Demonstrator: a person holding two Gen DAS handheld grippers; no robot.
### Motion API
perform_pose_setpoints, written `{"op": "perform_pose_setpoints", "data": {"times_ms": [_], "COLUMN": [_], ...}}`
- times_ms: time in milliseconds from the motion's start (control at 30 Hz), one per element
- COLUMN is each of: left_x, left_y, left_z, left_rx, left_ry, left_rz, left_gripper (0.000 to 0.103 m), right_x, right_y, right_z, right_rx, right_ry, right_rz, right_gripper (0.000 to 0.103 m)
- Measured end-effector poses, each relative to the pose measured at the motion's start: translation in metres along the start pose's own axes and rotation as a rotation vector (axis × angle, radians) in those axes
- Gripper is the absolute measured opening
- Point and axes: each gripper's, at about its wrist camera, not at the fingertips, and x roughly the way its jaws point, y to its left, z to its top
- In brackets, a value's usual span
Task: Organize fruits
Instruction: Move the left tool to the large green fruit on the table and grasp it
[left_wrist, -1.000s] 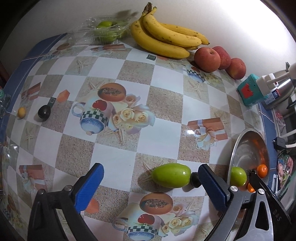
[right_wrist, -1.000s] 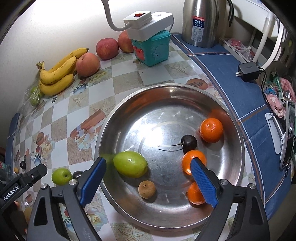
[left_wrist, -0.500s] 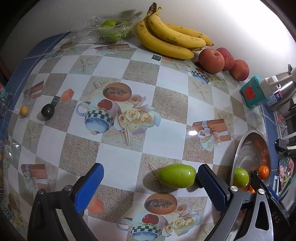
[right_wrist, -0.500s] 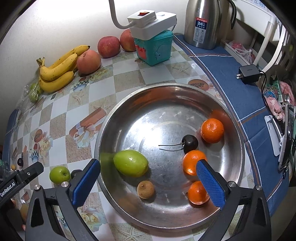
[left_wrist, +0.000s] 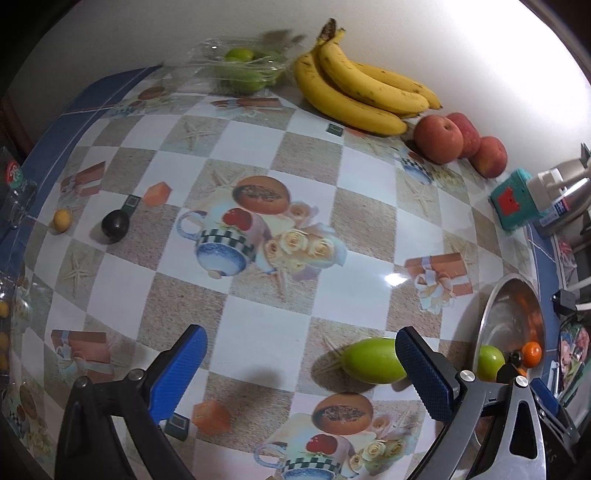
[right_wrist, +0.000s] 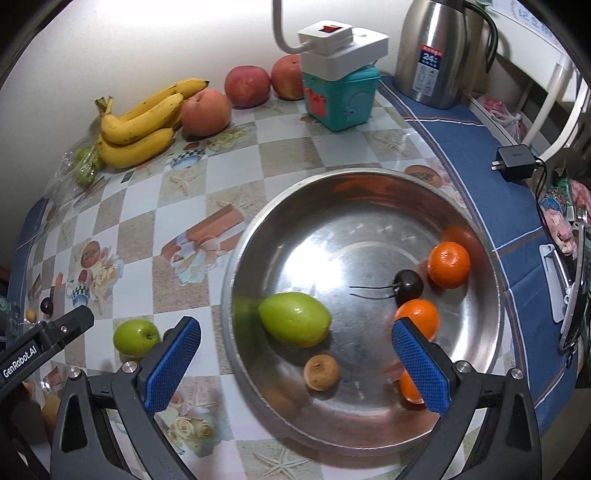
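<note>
Now you're lining up a pickup: your left claw (left_wrist: 299, 365) is spread wide and empty, the green fruit (left_wrist: 373, 360) lying on the surface against its right finger, beside the steel bowl (right_wrist: 491, 332). Shift right to straddle it, then close.

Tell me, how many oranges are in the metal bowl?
3. One orange by the right wall, one beside the cherry, one partly hidden behind the right hand-held gripper. More may be hidden.

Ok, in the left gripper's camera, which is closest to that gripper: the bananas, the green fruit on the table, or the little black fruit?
1. Green fruit, beside the left gripper's right finger.
2. Black fruit, far left.
3. Bananas, by the back wall.
</note>
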Motion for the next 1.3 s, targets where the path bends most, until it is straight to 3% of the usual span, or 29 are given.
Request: {"op": "perform_pose_setpoints", "data": {"times_ms": [567, 733, 1000, 1300], "left_x": [0.0, 0.002, 0.009, 0.023], "left_y": [0.032, 0.031, 0.018, 0.001], "left_z": [0.003, 0.003, 0.0, -0.006], "left_rx": [-0.073, -0.071, -0.047, -0.044], "left_ry": [0.003, -0.003, 0.02, 0.07], "left_rz": [-0.007, -0.002, -0.013, -0.069], "left_gripper": [0.103, 0.103, 0.103, 0.103], "right_x": [-0.011, -0.005, 0.005, 0.002], "right_y": [0.061, 0.054, 0.043, 0.016], "right_z": [-0.005, 0.0, 0.0, 0.005], "right_rx": [-0.056, 0.032, 0.05, 0.116], "right_ry": [0.004, 0.023, 0.068, 0.073], "right_rz": [0.056, 0.047, 0.056, 0.055], "right_gripper": [0.103, 0.103, 0.103, 0.103]}}
